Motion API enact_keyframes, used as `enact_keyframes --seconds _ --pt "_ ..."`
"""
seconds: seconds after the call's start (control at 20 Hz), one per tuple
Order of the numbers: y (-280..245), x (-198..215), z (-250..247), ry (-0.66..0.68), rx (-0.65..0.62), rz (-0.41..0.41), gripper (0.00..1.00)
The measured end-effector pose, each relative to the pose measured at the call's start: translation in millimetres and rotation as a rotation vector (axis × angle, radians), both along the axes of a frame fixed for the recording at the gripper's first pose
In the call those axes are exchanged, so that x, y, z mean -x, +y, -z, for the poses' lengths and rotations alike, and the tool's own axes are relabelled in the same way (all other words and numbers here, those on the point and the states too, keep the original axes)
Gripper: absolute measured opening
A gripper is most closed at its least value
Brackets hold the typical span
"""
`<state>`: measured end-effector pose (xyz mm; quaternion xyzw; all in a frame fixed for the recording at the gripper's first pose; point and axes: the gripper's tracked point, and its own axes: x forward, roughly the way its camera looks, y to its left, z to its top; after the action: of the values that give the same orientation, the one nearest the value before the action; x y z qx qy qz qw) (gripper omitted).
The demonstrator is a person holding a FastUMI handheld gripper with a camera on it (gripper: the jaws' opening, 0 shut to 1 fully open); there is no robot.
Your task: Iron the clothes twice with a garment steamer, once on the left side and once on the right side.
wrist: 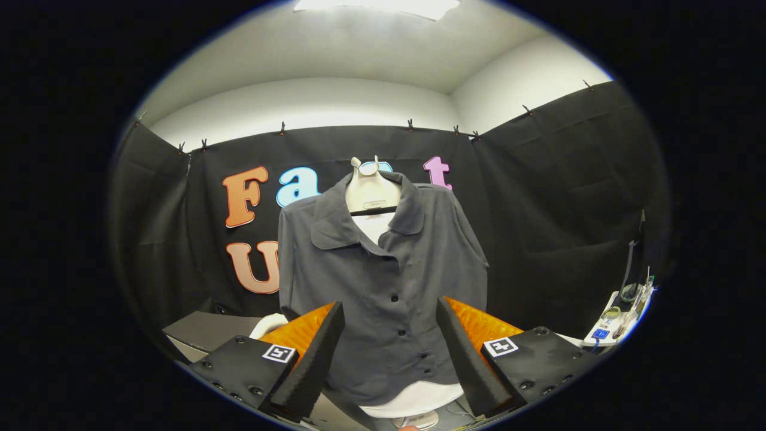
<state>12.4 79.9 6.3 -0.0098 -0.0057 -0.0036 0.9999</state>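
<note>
Hand-held gripper has its fingers spread wide with nothing between the pads; it holds nothing; dark grey short-sleeved button-up shirt hangs dead ahead, beyond the fingertips, its lower front seen through the gap between them; it is dressed on a white mannequin torso whose neck stands above the open collar and whose base shows below the hem; shirt faces the gripper front-on, placket and row of dark buttons running down roughly midway between the fingers; long axis is vertical, collar up, hem down, slight lean cannot be judged through the fisheye; so both steaming passes would be vertical strokes, one on each side of that button line; no garment steamer can be picked out with confidence; a pale rounded object sits low just beyond the left finger, partly hidden behind it, beside a grey slab-like surface; could be the steamer head, cannot tell; on the far right, well apart from the shirt, a white stand with small gadgets and a cable; judgement: task is at its start, steamer not yet in the grip, so the next move turns on going low and left (if that pale thing is the tool) rather than straight ahead to the shirt; risk is snagging the left sleeve, which hangs near that spot.
</note>
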Motion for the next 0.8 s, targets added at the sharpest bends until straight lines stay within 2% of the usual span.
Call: enact_keyframes --seconds 0.1,0.45,0.7,0.8 --pt "20 -1 -5 0.015 0.001 -0.028 0.98" --pt "155 -28 -23 0.084 -0.002 -0.243 0.98" --pt "242 -66 15 0.202 -0.006 -0.347 0.98" --pt "266 -84 31 0.24 -0.009 -0.366 0.98"
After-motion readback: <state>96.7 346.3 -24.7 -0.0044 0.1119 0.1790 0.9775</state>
